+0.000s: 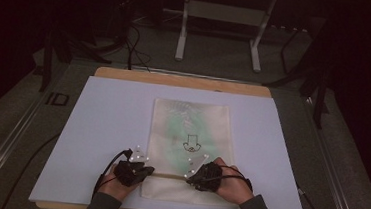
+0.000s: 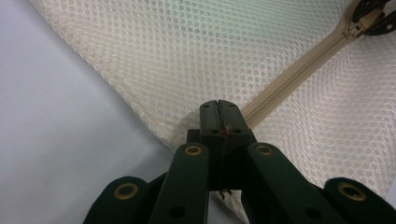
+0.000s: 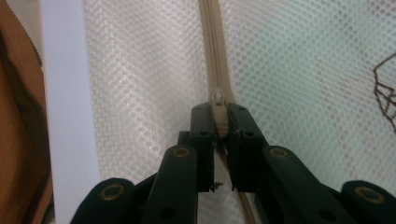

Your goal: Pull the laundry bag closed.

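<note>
On the pale board [image 1: 96, 127] lies a cream mesh pouch [image 1: 191, 130], its zipper [image 2: 299, 70] crossing the near end; the left gripper [image 2: 218, 108], jaws pressed together, pinches the pouch's left edge where the zipper ends. The right gripper [image 3: 219, 114] has its jaws narrowed around the zipper pull [image 3: 218, 100], so a clean slide seems to call for the left anchoring taut while the right draws straight along the teeth. Whether the zipper is open or closed is hard to make out, and the greenish contents show as a blur.
</note>
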The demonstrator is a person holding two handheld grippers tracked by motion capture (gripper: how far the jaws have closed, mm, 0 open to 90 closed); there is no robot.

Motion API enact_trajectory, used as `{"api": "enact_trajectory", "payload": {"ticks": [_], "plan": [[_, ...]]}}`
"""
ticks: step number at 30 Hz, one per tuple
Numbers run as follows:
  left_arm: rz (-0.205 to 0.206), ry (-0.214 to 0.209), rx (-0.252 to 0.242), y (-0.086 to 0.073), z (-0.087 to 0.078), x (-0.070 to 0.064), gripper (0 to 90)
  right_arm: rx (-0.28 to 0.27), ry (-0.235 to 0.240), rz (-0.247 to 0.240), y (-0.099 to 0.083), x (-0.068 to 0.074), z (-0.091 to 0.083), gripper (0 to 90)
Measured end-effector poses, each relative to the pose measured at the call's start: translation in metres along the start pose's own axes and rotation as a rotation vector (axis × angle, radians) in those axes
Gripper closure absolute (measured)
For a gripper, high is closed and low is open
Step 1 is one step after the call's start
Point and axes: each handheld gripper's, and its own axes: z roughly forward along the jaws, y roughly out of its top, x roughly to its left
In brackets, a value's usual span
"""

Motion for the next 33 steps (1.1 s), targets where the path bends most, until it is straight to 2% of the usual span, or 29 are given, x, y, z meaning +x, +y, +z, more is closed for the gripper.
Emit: {"api": "enact_trajectory", "payload": {"ticks": [18, 20, 33], "plan": [[0.001, 0.002, 0.003, 0.0004, 0.0, -0.0006, 89.3, 0.033, -0.001, -0.003, -0.0055, 0.0011, -0.0003, 82.4], [0.0, 0.001, 0.003, 0.0006, 0.0001, -0.0006, 89.3, 0.02, 0.0, 0.005, -0.0069, 0.0006, -0.0013, 82.4], [-0.001, 0.002, 0.003, 0.0005, 0.0001, -0.0007, 89.3, 0.019, -0.001, 0.006, -0.0074, 0.0003, -0.0047, 82.4]]}}
